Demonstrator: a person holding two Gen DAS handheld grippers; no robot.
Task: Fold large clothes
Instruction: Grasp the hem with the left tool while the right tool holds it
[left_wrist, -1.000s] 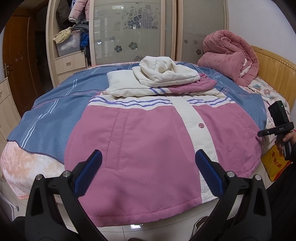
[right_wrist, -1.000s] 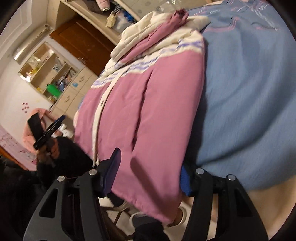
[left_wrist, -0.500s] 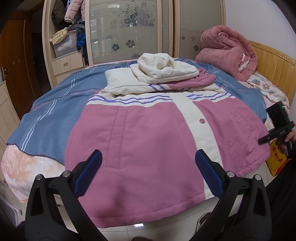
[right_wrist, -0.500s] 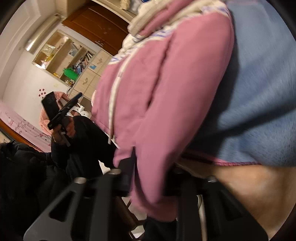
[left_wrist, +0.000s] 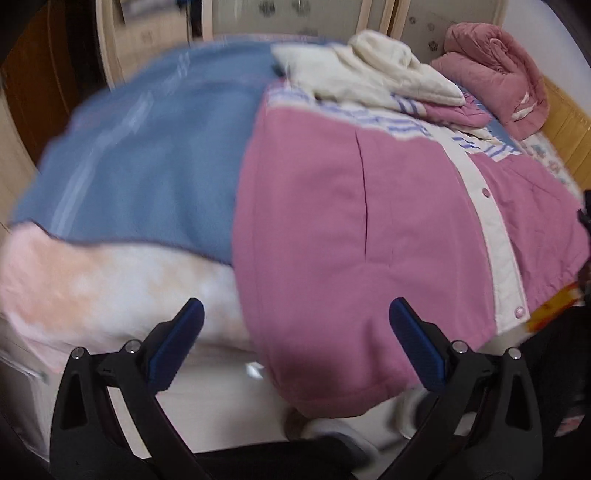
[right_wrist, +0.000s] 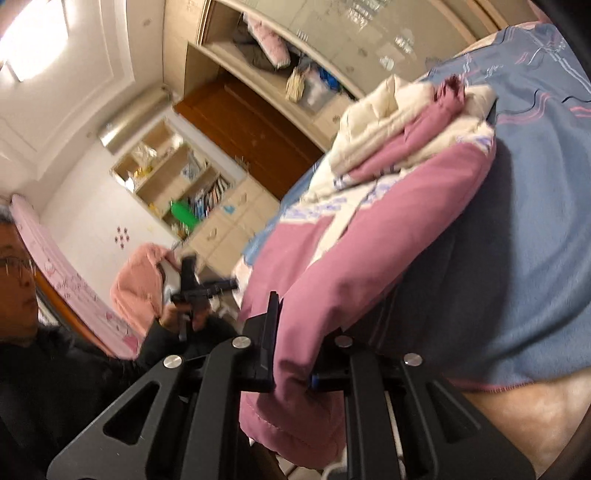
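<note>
A large pink padded jacket (left_wrist: 351, 229) with a white button placket and striped cream yoke lies spread on the bed, its hem hanging over the near edge. Its cream hood and sleeves (left_wrist: 373, 70) are folded on top at the far end. My left gripper (left_wrist: 295, 332) is open and empty, just short of the hem's left corner. My right gripper (right_wrist: 291, 350) is shut on the right hem edge of the jacket (right_wrist: 369, 236) and lifts it off the blue blanket (right_wrist: 524, 258).
The bed carries a blue blanket (left_wrist: 147, 158) over a peach quilt (left_wrist: 96, 284). A rolled pink quilt (left_wrist: 495, 70) sits at the far right by the wooden headboard. Wardrobes stand behind. The left gripper shows in the right wrist view (right_wrist: 192, 291).
My right gripper has closed on the jacket's hem edge and raised it. My left gripper has swung left and closer to the hem's left corner, still open.
</note>
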